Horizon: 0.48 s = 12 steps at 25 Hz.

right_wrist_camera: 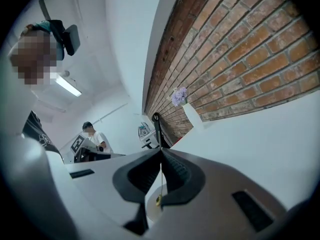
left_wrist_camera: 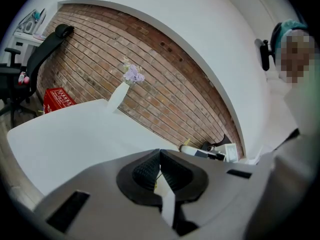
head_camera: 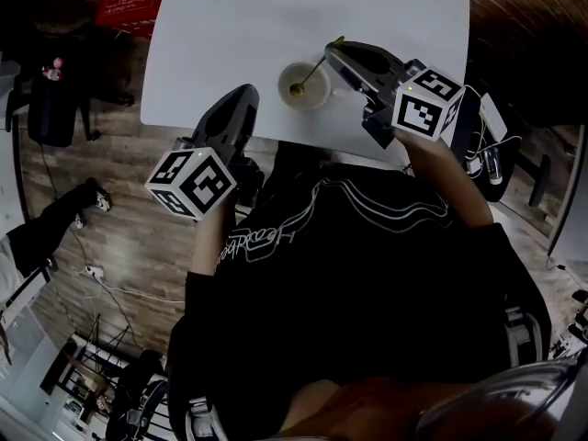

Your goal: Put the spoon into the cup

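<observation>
Pinching: right gripper point(head_camera: 331, 50) is clamping spoon point(head_camera: 317, 67) handle
Cup point(head_camera: 313, 103): is holding spoon bowl, desk's point(head_camera: 276, 16) near edge
Left gripper point(head_camera: 250, 91): clenched, empty

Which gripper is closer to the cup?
Right. The right gripper is at the cup's right rim, pinching the spoon that rests in it. The left gripper is off to its left, not touching.

Brick wall point(left_wrist_camera: 165, 84) — wooden floor point(head_camera: 119, 246)
</observation>
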Each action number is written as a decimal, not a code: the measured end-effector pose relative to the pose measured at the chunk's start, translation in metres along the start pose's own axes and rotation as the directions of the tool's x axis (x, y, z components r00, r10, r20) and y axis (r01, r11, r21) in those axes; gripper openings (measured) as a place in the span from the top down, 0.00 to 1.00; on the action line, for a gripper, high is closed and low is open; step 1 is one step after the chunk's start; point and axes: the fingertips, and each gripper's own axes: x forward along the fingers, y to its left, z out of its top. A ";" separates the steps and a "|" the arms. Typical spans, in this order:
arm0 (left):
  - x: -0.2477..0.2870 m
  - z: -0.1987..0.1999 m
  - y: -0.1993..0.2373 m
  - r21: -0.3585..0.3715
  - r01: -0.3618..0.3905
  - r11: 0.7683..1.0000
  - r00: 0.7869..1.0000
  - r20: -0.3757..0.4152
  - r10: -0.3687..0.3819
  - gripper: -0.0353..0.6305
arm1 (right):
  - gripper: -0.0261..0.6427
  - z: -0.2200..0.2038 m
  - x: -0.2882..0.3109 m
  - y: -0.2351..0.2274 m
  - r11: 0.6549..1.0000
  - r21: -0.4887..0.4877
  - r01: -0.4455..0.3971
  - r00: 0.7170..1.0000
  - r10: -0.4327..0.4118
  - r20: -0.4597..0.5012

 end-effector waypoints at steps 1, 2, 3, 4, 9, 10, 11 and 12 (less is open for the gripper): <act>0.001 -0.001 0.002 -0.005 -0.002 1.000 1.000 -0.002 0.002 0.94 | 0.96 -0.006 0.002 -0.003 1.000 0.004 0.003 1.000 -0.003 -0.014; 0.002 -0.003 0.005 -0.008 -0.007 1.000 1.000 -0.007 0.007 0.94 | 0.96 -0.011 0.003 -0.006 1.000 0.007 0.008 1.000 -0.007 -0.030; 0.003 -0.005 0.007 -0.011 -0.011 1.000 1.000 -0.013 0.011 0.94 | 0.96 -0.017 0.005 -0.008 1.000 0.010 0.011 0.999 -0.011 -0.044; 0.003 -0.007 0.010 -0.015 -0.015 1.000 1.000 -0.019 0.015 0.94 | 0.96 -0.021 0.007 -0.010 1.000 0.015 0.013 0.998 -0.012 -0.054; -0.001 -0.014 0.018 -0.020 -0.025 0.999 0.999 -0.044 0.024 0.94 | 0.96 -0.039 0.019 -0.016 1.000 0.012 0.013 0.995 -0.012 -0.103; -0.002 -0.014 0.019 -0.022 -0.030 0.999 0.999 -0.043 0.029 0.94 | 0.96 -0.042 0.020 -0.018 1.000 0.011 0.018 0.994 -0.016 -0.111; -0.002 -0.014 0.021 -0.025 -0.035 0.999 0.999 -0.041 0.034 0.94 | 0.96 -0.045 0.020 -0.020 1.000 0.015 0.022 0.993 -0.020 -0.117; -0.003 -0.014 0.022 -0.027 -0.040 0.999 0.998 -0.040 0.039 0.94 | 0.96 -0.048 0.021 -0.022 0.999 0.021 0.025 0.992 -0.023 -0.120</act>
